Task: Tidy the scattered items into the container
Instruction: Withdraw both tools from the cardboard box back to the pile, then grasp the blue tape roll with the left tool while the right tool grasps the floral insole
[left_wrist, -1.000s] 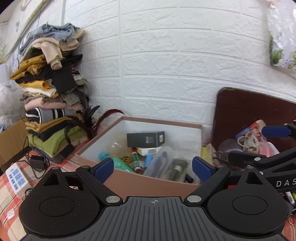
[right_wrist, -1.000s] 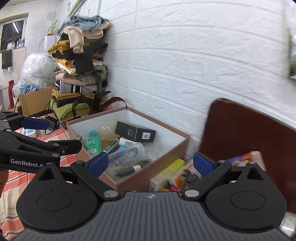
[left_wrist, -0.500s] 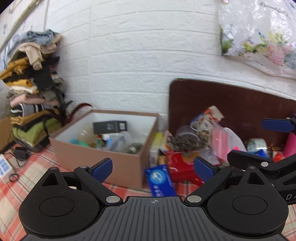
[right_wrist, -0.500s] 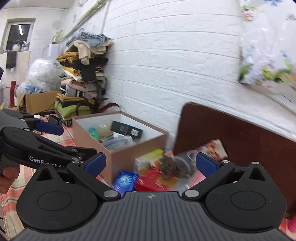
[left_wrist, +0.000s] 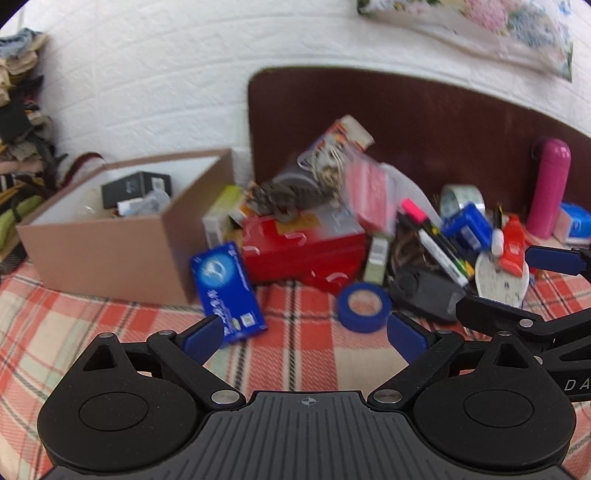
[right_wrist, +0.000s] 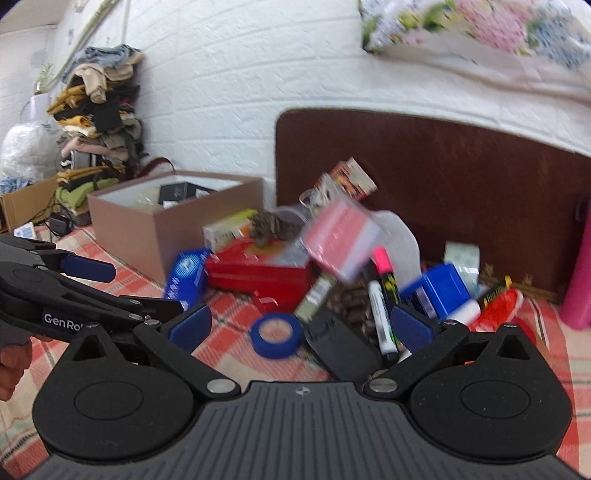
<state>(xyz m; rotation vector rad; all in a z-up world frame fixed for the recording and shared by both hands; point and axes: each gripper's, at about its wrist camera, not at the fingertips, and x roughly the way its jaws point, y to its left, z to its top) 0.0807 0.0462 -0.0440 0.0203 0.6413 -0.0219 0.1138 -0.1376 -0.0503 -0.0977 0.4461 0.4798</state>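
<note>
A brown cardboard box (left_wrist: 110, 236) (right_wrist: 147, 225) stands at the left and holds a black carton and other items. Right of it lies a pile: a blue packet (left_wrist: 225, 288) (right_wrist: 184, 273), a red tin (left_wrist: 303, 247) (right_wrist: 258, 273), a blue tape roll (left_wrist: 364, 306) (right_wrist: 277, 336), a black device (left_wrist: 424, 291) (right_wrist: 340, 347), markers (right_wrist: 382, 295) and a blue case (left_wrist: 469, 225) (right_wrist: 439, 288). My left gripper (left_wrist: 306, 336) is open and empty, short of the packet and tape. My right gripper (right_wrist: 300, 328) is open and empty above the tape roll and black device.
A pink bottle (left_wrist: 548, 188) stands at the far right against a dark brown board (left_wrist: 424, 118). Folded clothes (right_wrist: 96, 122) are stacked left of the box by the white brick wall. A checked cloth (left_wrist: 110, 325) covers the table. A floral bag (right_wrist: 480, 40) hangs above.
Both grippers have swung right, away from the box, and dropped toward the pile of loose items. The box has slid to the left of both views. Both stay open.
</note>
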